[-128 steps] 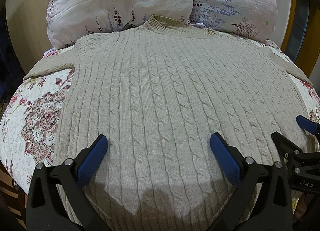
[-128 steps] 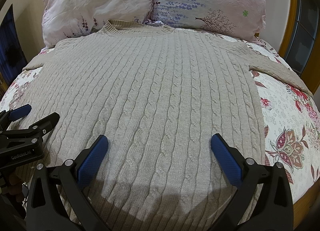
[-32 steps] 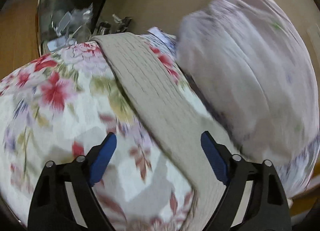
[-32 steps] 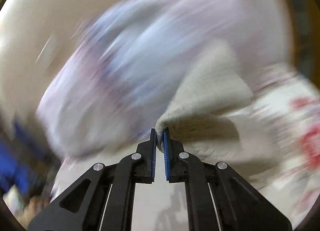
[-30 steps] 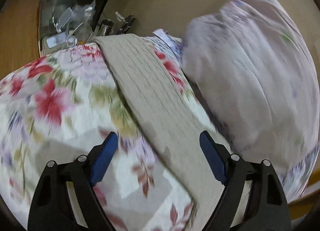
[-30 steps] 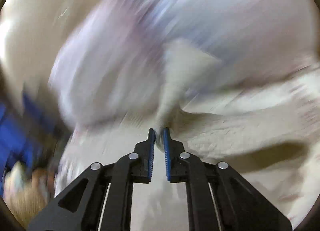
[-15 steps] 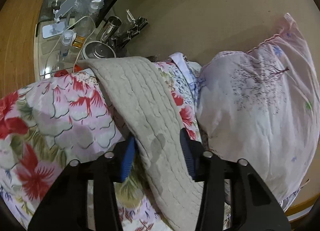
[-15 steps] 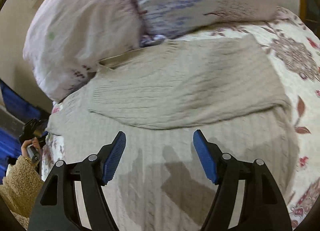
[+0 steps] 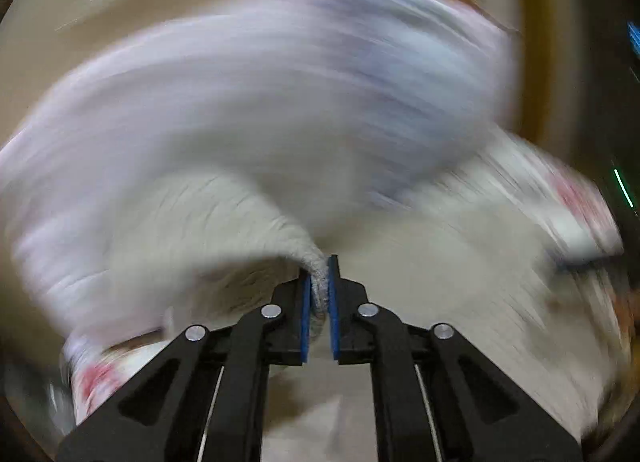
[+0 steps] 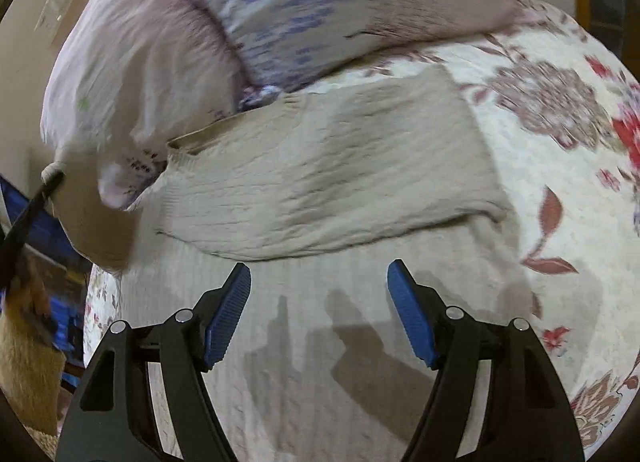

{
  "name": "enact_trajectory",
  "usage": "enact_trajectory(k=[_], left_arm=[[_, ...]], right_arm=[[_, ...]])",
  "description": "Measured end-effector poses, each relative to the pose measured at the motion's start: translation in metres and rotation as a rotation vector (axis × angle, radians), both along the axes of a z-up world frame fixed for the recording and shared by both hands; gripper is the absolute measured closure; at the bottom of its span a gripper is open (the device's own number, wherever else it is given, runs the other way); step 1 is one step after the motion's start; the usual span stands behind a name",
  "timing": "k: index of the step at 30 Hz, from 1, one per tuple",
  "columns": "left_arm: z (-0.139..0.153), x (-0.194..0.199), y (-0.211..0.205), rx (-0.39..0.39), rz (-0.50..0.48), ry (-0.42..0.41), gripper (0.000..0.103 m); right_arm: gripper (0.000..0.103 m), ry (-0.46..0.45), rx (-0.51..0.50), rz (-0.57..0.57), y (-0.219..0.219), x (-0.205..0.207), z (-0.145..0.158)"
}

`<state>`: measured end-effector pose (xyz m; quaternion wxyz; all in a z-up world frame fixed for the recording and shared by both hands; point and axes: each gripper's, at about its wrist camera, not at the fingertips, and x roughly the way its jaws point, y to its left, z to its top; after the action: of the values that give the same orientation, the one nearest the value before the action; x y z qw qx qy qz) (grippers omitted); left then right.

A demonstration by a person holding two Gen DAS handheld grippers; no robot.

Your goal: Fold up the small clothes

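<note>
Left wrist view: heavily motion-blurred; only the gripper and the cloth in it sharp.
Left gripper (image 9: 319, 286): clenched on the cuff end of a beige sleeve (image 9: 224, 218), blue pads pressed against the knit; sleeve arching away toward 10 o'clock.
Right wrist view: sharp.
Right gripper (image 10: 319, 282): released, blue pads spread wide, hovering over the sweater body.
Sweater (image 10: 328, 174): beige cable knit, spread on the floral bedspread (image 10: 560, 150); one sleeve folded flat across the chest, at 12 o'clock from the gripper.
Pillows (image 10: 280, 10): two, pale with purple print, at 12 o'clock beyond the collar.
</note>
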<state>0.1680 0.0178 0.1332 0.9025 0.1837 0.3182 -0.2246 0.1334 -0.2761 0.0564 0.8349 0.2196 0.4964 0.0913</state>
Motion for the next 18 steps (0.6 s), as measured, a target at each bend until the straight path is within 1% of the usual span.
enact_trajectory(k=[1,2,3,4,6,7,9,10,12,14,16,17,18], left_arm=[[-0.016,-0.009,-0.026,0.055,-0.063,0.036,0.091],[-0.037,-0.020,-0.047,0.108,-0.101,0.075,0.089],[-0.054,-0.028,-0.052,0.128,-0.096,0.116,0.086],[-0.061,-0.032,-0.049,0.124,-0.080,0.140,0.082],[-0.071,-0.034,-0.021,0.046,0.033,0.216,0.063],[-0.072,-0.036,-0.005,0.004,0.093,0.241,0.061],[-0.075,-0.047,0.044,-0.119,0.257,0.304,0.054],[-0.075,-0.055,0.064,-0.163,0.319,0.320,0.052],[-0.079,-0.073,0.098,-0.239,0.412,0.345,0.041],[-0.084,-0.092,0.115,-0.274,0.484,0.364,0.040],[-0.088,-0.106,0.118,-0.274,0.518,0.370,0.040],[-0.089,-0.111,0.122,-0.267,0.525,0.372,0.040],[-0.090,-0.116,0.121,-0.264,0.526,0.374,0.039]], right_arm=[[0.030,0.005,0.009,-0.007,-0.005,-0.003,-0.002],[0.030,0.007,0.021,-0.015,-0.012,-0.008,-0.003],[0.030,0.006,0.026,-0.019,-0.016,-0.010,-0.003],[0.030,0.003,0.029,-0.024,-0.020,-0.014,-0.002],[0.031,-0.003,0.050,-0.042,-0.030,-0.021,-0.003],[0.031,0.000,0.062,-0.052,-0.034,-0.023,-0.003],[0.036,0.014,0.102,-0.082,-0.043,-0.028,-0.007],[0.039,0.024,0.115,-0.102,-0.048,-0.030,-0.009],[0.039,0.020,0.095,-0.135,-0.054,-0.032,-0.008],[0.039,-0.003,0.104,-0.127,-0.050,-0.025,0.001],[0.039,-0.027,0.175,-0.128,-0.042,0.000,0.017],[0.039,-0.023,0.208,-0.134,-0.038,0.014,0.022],[0.039,0.000,0.245,-0.147,-0.032,0.034,0.027]])
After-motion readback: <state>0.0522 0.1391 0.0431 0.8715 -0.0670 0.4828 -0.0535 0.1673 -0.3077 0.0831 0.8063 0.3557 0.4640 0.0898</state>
